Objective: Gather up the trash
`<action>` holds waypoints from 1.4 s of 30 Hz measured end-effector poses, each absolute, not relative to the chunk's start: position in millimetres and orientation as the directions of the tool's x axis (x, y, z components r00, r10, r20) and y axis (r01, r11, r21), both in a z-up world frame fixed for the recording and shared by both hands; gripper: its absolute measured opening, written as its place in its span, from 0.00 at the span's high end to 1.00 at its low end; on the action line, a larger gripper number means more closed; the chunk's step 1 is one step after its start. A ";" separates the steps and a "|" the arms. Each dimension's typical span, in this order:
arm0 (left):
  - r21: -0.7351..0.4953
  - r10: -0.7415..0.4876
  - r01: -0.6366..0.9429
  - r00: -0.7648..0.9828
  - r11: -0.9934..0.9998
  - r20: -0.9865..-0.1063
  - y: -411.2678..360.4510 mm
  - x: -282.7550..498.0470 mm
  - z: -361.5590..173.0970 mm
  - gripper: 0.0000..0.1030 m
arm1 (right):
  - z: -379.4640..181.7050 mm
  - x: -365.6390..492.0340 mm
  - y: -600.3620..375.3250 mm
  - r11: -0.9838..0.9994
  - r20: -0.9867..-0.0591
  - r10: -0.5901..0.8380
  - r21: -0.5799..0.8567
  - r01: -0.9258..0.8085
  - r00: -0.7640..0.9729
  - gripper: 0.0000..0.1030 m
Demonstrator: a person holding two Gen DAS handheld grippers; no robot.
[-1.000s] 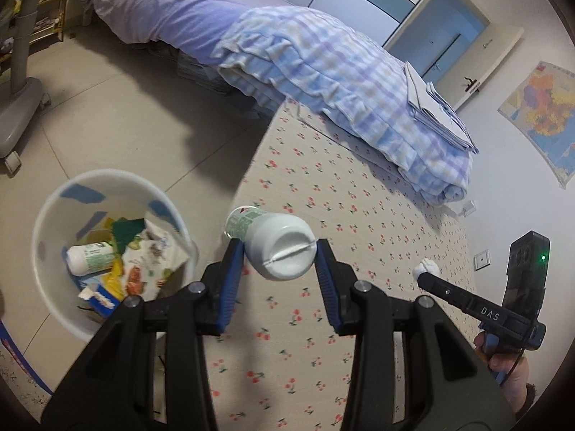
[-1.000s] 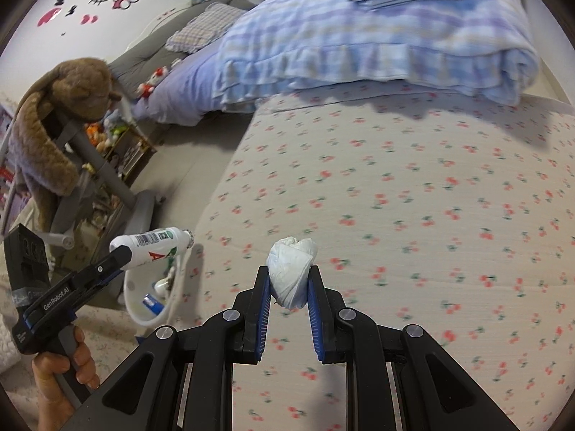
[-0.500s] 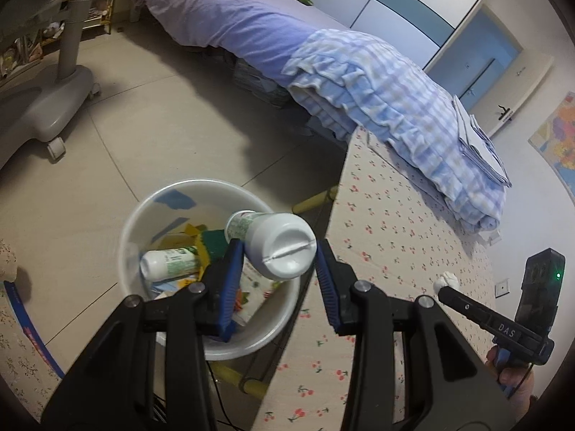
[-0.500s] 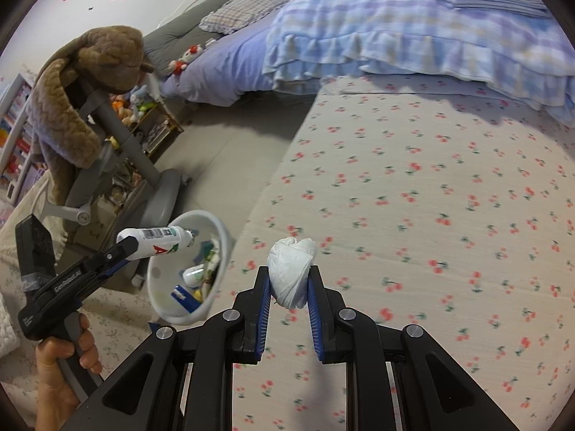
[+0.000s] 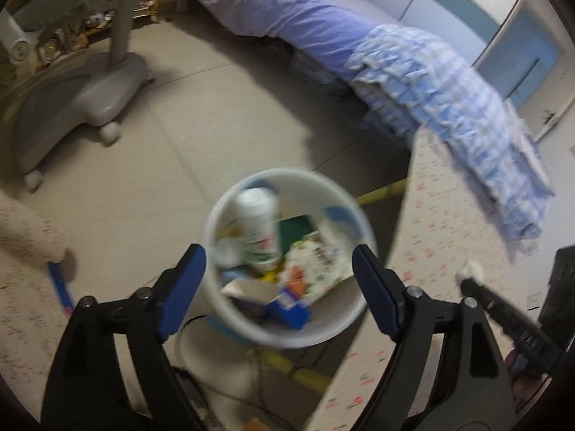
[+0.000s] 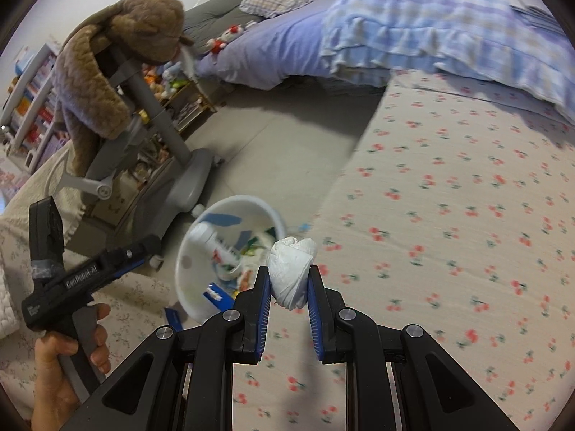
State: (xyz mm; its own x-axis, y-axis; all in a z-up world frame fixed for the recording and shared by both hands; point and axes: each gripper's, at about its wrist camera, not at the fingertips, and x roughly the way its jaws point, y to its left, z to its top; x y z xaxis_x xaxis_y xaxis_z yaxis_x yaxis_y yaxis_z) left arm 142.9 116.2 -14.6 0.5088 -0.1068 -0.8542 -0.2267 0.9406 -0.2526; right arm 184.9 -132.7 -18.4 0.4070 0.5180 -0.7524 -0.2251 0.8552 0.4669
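Note:
My left gripper (image 5: 278, 269) is open above the white trash bin (image 5: 337, 334), its jaws wide apart. A white bottle (image 5: 258, 226) with a green and red label is inside the bin, blurred, among wrappers and cartons. My right gripper (image 6: 287, 287) is shut on a crumpled white tissue ball (image 6: 291, 269) and holds it over the edge of the cherry-print bed cover (image 6: 449, 233), just right of the bin (image 6: 190, 280). The left gripper also shows in the right wrist view (image 6: 143, 248), empty. The tissue shows in the left wrist view (image 5: 470, 271).
A grey wheeled chair base (image 5: 72, 107) stands on the tiled floor left of the bin. A bed with purple sheet and blue checked quilt (image 5: 449, 89) lies behind. A brown plush toy (image 6: 118, 57) hangs on the chair.
My left gripper has opened and let go of the white bottle, which has dropped into the bin. My right gripper has moved with the tissue toward the bin.

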 end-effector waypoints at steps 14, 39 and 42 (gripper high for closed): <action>-0.195 -0.043 -0.281 0.468 0.940 -0.883 150.4 126.6 -22.3 0.10 | -40.7 202.0 -62.4 0.810 -0.733 0.585 0.505 -0.298 0.347 0.75; -0.156 -0.066 -0.136 0.509 0.978 -0.858 89.2 105.9 -3.1 0.01 | 20.4 141.1 -126.7 0.958 -0.805 0.282 0.207 -0.199 0.521 0.00; -0.141 -0.066 -0.106 0.517 0.984 -0.853 74.5 96.3 -0.6 0.01 | 29.0 122.9 -141.1 0.967 -0.800 0.245 0.163 -0.196 0.547 0.00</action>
State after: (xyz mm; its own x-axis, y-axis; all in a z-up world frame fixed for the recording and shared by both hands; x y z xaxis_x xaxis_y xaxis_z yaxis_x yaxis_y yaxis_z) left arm 96.3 74.5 -0.6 0.5174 -0.0662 -0.8532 -0.1061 0.9843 -0.1407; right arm 122.9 -141.1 29.0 0.5473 0.2453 -0.8002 -0.1958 0.9671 0.1626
